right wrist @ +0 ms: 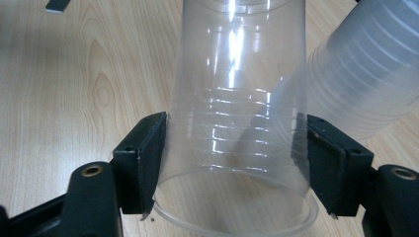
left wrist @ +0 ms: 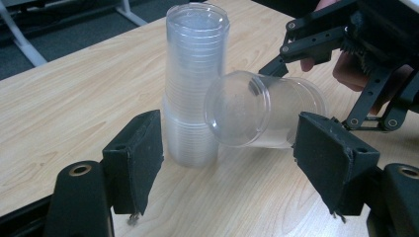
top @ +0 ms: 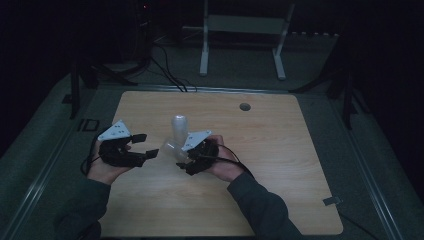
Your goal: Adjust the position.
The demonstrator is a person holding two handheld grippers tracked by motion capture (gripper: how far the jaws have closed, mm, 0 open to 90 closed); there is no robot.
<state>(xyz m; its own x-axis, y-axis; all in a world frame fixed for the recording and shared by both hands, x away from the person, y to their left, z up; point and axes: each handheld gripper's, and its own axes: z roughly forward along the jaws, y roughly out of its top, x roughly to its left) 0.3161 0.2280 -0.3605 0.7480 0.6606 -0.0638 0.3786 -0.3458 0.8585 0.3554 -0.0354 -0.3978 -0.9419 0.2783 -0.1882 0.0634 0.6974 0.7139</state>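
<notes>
Cup [right wrist: 237, 123] sits between our right gripper [right wrist: 232, 168] jaws, clear plastic, held on its side. In the right gripper view both pads press the wall just above the rim, one on each side; the rim points back toward the camera and the base points away. Pinched, not crushed, as far as we can tell.

Left gripper [left wrist: 227, 158]: jaws spread wide, nothing between the pads. In its view the cup [left wrist: 264, 111] lies level just beyond the jaws, with one round end facing them. No pad touches it.

Stack [left wrist: 196, 84] of like cups stands upright on the table [left wrist: 64, 103], just behind the held cup. From the left gripper view the cup overlaps the stack's lower half; whether they touch we cannot tell. In the right gripper view the stack [right wrist: 365, 74] shows at the upper right, close beside the cup.

High view: left gripper [top: 131, 148] near the table's left edge, right gripper [top: 186, 159] near the middle, cup [top: 172, 148] between them, stack [top: 179, 127] just past it. Bare wood lies to the right and beyond the stack, up to a small round hole [top: 244, 106] near the far edge. The near edge is close under our forearms.
</notes>
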